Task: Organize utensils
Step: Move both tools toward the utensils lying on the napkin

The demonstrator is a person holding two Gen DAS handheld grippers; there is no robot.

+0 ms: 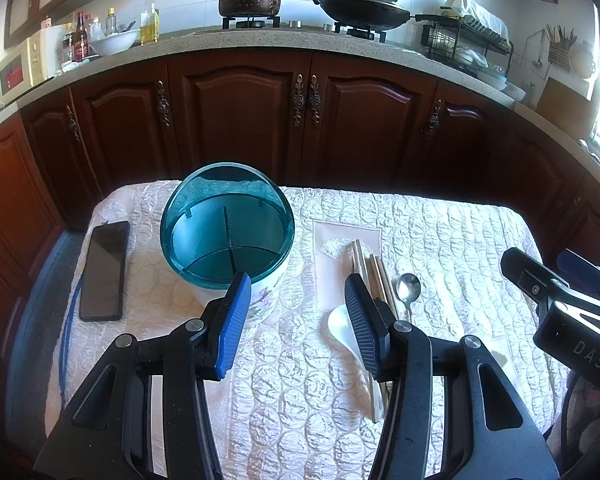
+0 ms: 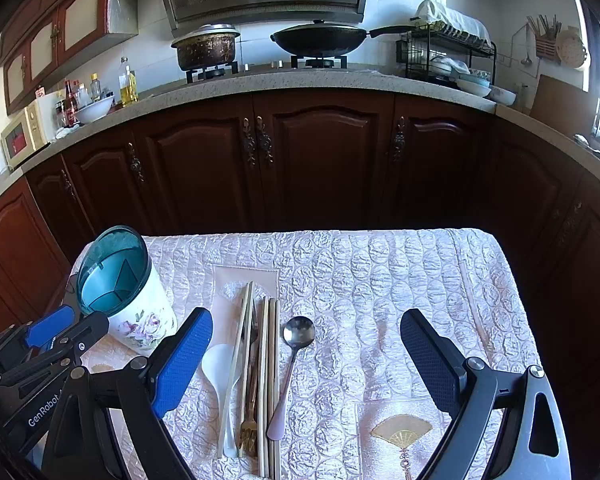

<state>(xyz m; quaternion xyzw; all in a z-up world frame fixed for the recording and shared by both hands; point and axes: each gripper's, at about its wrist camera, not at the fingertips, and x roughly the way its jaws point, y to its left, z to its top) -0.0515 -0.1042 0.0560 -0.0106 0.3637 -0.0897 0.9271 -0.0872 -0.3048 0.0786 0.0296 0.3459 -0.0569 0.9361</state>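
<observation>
The left gripper [image 1: 296, 320] hovered with its fingers apart and empty, just in front of the holder [image 1: 228, 236], which stood upright on the desk [image 2: 380, 280]. The right gripper [image 2: 306, 364] also had its fingers spread wide, above the chopsticks [image 2: 270, 360], fork [image 2: 250, 420], white spoon [image 2: 216, 364] and metal spoon [image 2: 298, 334], which lay side by side right of the holder. A phone [image 1: 102, 272] lay to its left.

You have a white utensil holder [image 2: 140, 320] with a pink floral print and a teal translucent lid [image 1: 226, 224]. The desk cloth [image 2: 380, 300] is pale pink, quilted in ovals. Your jaws carry blue pads [image 2: 180, 364].
</observation>
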